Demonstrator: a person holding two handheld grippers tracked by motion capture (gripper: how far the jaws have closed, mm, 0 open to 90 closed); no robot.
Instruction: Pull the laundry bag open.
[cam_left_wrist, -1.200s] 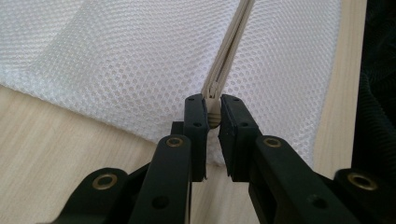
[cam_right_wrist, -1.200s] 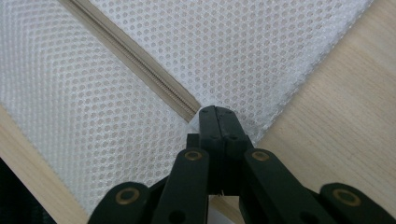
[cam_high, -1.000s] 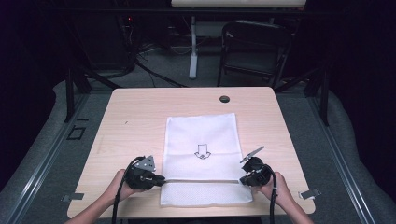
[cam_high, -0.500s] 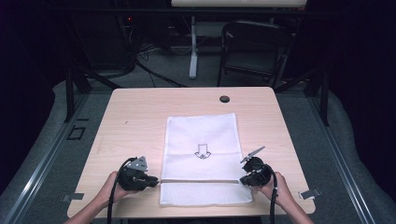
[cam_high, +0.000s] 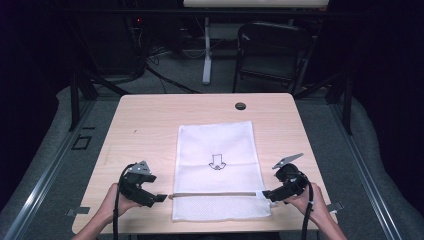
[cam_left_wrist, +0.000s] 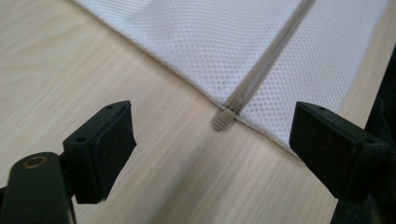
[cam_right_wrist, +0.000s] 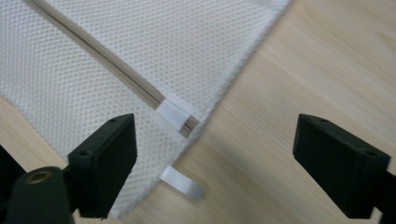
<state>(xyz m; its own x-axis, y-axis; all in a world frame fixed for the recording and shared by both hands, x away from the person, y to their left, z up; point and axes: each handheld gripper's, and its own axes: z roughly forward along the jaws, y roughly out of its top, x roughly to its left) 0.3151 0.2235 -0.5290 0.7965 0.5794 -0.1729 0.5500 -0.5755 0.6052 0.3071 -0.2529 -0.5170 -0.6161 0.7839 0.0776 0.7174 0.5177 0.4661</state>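
A white mesh bag (cam_high: 216, 145) with a black arrow print lies flat in the middle of the table. A closed beige zipper (cam_high: 215, 194) runs across it near the front edge. My left gripper (cam_high: 161, 198) is open just off the bag's left edge. The grey zipper pull (cam_left_wrist: 223, 120) lies on the wood beyond and between the jaws of this left gripper (cam_left_wrist: 215, 140), untouched. My right gripper (cam_high: 267, 195) is open at the bag's right edge. This right gripper (cam_right_wrist: 215, 158) faces the zipper's end with its white tab (cam_right_wrist: 173, 114); a white ribbon tag (cam_right_wrist: 182, 183) sticks out below.
The wooden table (cam_high: 150, 125) has a round black grommet (cam_high: 240, 106) at its far edge. A dark folding chair (cam_high: 272, 50) and a white desk leg (cam_high: 206, 55) stand behind the table. Bare wood lies on both sides of the bag.
My left gripper has drawn back to the left, away from the bag's left edge. The right gripper and the bag have stayed where they were.
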